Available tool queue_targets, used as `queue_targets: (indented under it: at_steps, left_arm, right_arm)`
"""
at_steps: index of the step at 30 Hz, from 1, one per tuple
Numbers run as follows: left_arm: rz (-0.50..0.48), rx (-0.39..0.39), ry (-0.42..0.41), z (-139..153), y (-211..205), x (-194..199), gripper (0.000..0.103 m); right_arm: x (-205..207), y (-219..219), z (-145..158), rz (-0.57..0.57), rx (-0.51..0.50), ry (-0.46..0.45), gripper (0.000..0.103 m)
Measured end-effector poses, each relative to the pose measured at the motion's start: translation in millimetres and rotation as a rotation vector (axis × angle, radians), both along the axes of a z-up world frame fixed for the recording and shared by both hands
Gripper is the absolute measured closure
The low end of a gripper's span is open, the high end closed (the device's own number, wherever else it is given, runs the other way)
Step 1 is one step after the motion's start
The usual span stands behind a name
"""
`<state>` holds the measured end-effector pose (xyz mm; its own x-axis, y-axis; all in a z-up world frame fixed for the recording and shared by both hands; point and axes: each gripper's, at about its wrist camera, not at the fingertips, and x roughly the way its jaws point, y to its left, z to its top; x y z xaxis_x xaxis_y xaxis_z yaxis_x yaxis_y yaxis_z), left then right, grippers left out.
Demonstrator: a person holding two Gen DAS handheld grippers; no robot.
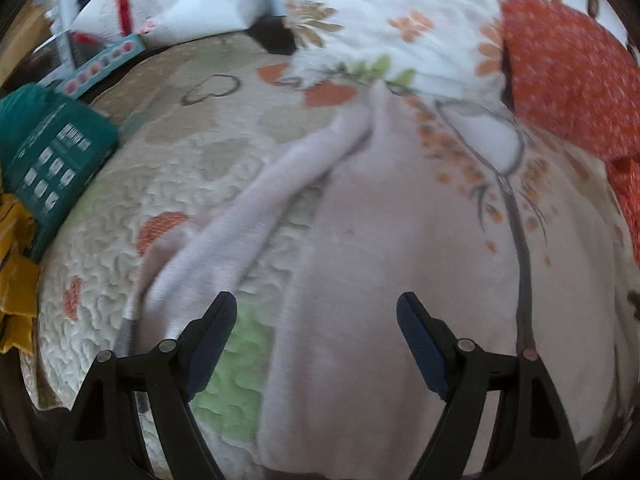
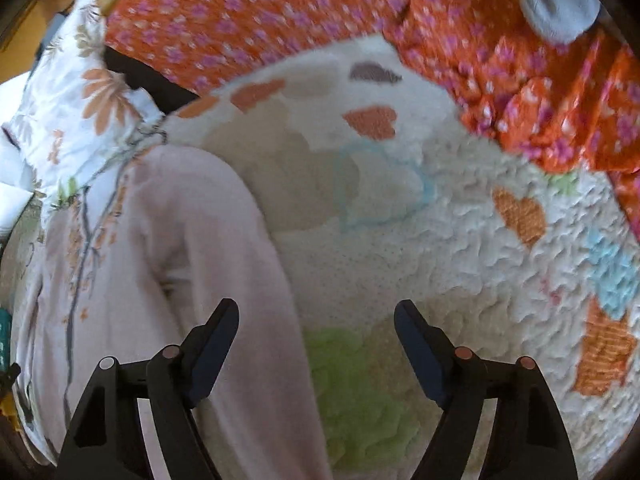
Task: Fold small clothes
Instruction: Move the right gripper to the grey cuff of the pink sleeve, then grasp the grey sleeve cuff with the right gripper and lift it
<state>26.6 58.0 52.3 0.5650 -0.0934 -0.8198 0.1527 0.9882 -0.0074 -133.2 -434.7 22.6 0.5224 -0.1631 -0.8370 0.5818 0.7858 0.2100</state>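
Black two-finger left gripper (image 1: 316, 308) hangs with its jaws spread wide and nothing between them, over a soft pale-pink long-sleeved garment (image 1: 392, 264) printed with a grey-stemmed tree and small orange blossoms. The garment lies flat on a puckered, quilted cream bedspread (image 1: 120, 264) patched with orange, green and beige hearts; 1 sleeve (image 1: 248, 216) trails out diagonally toward the left finger (image 1: 212, 336). Matching right gripper (image 2: 316, 316) also stands wide apart and holds nothing, its left finger (image 2: 212, 344) over the garment's other pink sleeve (image 2: 224, 264) and its right finger (image 2: 420, 348) over bare bedspread. Both views are blurred.

Beyond the garment sits 1 white pillow with orange daisies and brown leaves (image 1: 392, 28), and beside it 1 crumpled orange cloth dotted with small pink flowers (image 2: 248, 16). At the bedspread's left edge lies 1 teal packet with white printed panels (image 1: 52, 152), next to crinkled mustard-yellow fabric (image 1: 16, 280) and 1 flat turquoise box (image 1: 100, 64).
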Motion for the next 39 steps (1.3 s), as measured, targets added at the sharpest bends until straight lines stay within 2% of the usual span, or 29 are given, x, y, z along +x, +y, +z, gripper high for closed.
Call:
queue_targets:
  at_steps: [5, 7, 8, 9, 10, 11, 13, 17, 18, 20, 24, 26, 28, 30, 33, 39]
  left_arm:
    - [-0.041, 0.031, -0.017, -6, -12, -7, 0.022]
    - [-0.044, 0.045, -0.021, -7, -16, -7, 0.022]
    - [-0.039, 0.053, -0.021, -8, -17, -6, 0.022]
    - [-0.035, 0.058, -0.022, -7, -17, -5, 0.021]
    - [-0.026, 0.061, -0.023, -7, -17, -2, 0.021]
    - [-0.018, 0.061, -0.026, -6, -15, -1, 0.022]
    - [0.001, 0.061, -0.029, -4, -10, 3, 0.022]
    - [0.045, 0.063, -0.013, -7, 1, 13, 0.022]
    - [0.053, 0.056, -0.001, -8, 5, 16, 0.021]
    - [0.063, 0.046, 0.016, -11, 10, 18, 0.022]
    - [0.056, 0.026, 0.032, -11, 12, 19, 0.021]
    - [0.038, 0.019, 0.03, -8, 11, 15, 0.022]
    - [0.021, 0.015, 0.025, -6, 12, 9, 0.022]
    - [0.004, 0.008, 0.027, -5, 16, 2, 0.022]
    - [-0.012, -0.012, 0.061, -9, 28, -9, 0.021]
    - [0.008, -0.088, 0.193, -35, 58, -27, 0.022]
  right_arm:
    - [35, 8, -19, 0.115, 0.019, 0.023, 0.037]
    - [55, 13, -21, 0.158, -0.037, 0.038, 0.051]
    - [64, 16, -22, 0.16, -0.049, 0.041, 0.062]
    - [71, 16, -22, 0.149, -0.055, 0.047, 0.069]
    - [77, 14, -21, 0.144, -0.056, 0.058, 0.079]
    - [83, 8, -17, 0.146, -0.059, 0.066, 0.1]
    - [89, -13, -9, 0.116, -0.014, 0.042, 0.1]
    - [91, -62, 2, -0.088, -0.161, 0.082, 0.1]
    - [90, -69, 2, -0.126, -0.206, 0.097, 0.1]
    - [88, -73, 2, -0.151, -0.224, 0.1, 0.1]
    - [90, -61, 5, -0.096, -0.185, 0.071, 0.099]
    - [85, -49, 10, -0.075, -0.132, 0.04, 0.095]
    - [72, -22, 16, -0.023, -0.052, 0.001, 0.085]
    - [56, 10, 18, 0.059, 0.028, -0.019, 0.064]
    - [22, 58, 13, 0.161, 0.135, -0.048, 0.061]
    - [-38, 115, -19, 0.252, 0.271, -0.045, 0.061]
